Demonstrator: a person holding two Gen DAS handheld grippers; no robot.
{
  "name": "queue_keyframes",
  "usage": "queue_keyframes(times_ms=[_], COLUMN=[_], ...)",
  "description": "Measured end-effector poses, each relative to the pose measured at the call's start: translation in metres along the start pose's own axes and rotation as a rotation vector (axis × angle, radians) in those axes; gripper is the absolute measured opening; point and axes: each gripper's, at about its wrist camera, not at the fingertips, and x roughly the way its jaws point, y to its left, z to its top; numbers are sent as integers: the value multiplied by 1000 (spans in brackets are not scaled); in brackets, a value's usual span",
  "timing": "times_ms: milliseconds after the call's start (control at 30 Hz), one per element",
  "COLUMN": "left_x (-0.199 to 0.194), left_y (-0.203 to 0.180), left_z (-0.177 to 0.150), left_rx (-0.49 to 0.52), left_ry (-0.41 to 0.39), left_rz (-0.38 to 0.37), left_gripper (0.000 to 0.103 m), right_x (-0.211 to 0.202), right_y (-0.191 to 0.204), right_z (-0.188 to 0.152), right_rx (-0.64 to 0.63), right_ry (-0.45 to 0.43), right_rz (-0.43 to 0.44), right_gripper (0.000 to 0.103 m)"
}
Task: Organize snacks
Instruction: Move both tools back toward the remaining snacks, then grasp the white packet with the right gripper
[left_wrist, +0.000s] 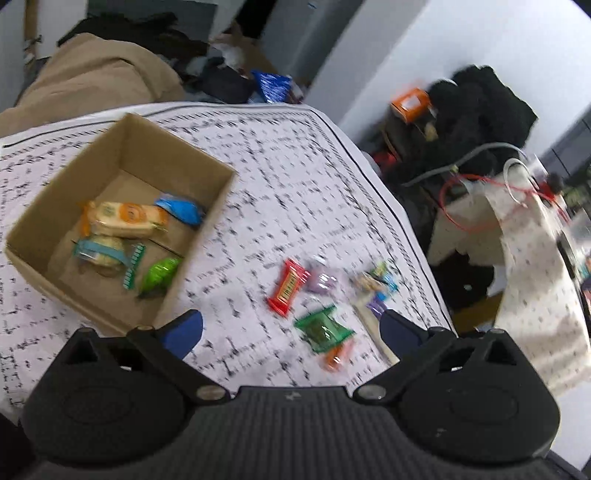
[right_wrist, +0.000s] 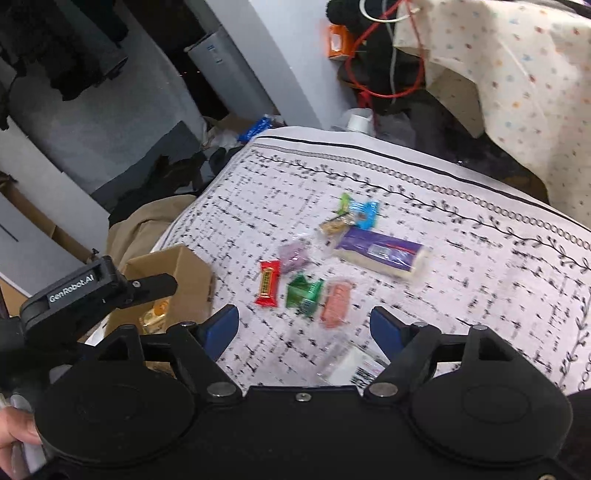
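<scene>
Brown cardboard box (left_wrist: 122, 206) sits open on the white tablecloth with black marks (left_wrist: 295, 155). It has four snacks in it: an orange-and-cream packet (left_wrist: 125, 219), a blue one (left_wrist: 181, 210), a teal one (left_wrist: 103, 253) and a green one (left_wrist: 159, 275).

More snacks lie on the cloth beside the box: a red bar (right_wrist: 268, 282), a green packet (right_wrist: 304, 293), a pink one (right_wrist: 337, 303), a purple-and-white pack (right_wrist: 384, 254) and a few small ones.

The left gripper (left_wrist: 291, 332) and the right gripper (right_wrist: 304, 328) both have their jaws spread wide, holding nothing. I think the job is about half done.
</scene>
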Motion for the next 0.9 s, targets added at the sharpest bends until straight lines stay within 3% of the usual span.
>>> queue_keyframes(times_ms=[600, 900], left_x=[34, 52], left_y=[-17, -15], left_z=[-25, -31], left_rx=[71, 42], left_ry=[93, 107], left_rz=[-5, -5], left_gripper=[102, 100], right_x=[38, 81], right_y=[-41, -51], right_z=[-31, -46], right_rx=[133, 173], right_ry=[113, 242], right_rz=[-27, -67], right_gripper=[75, 69])
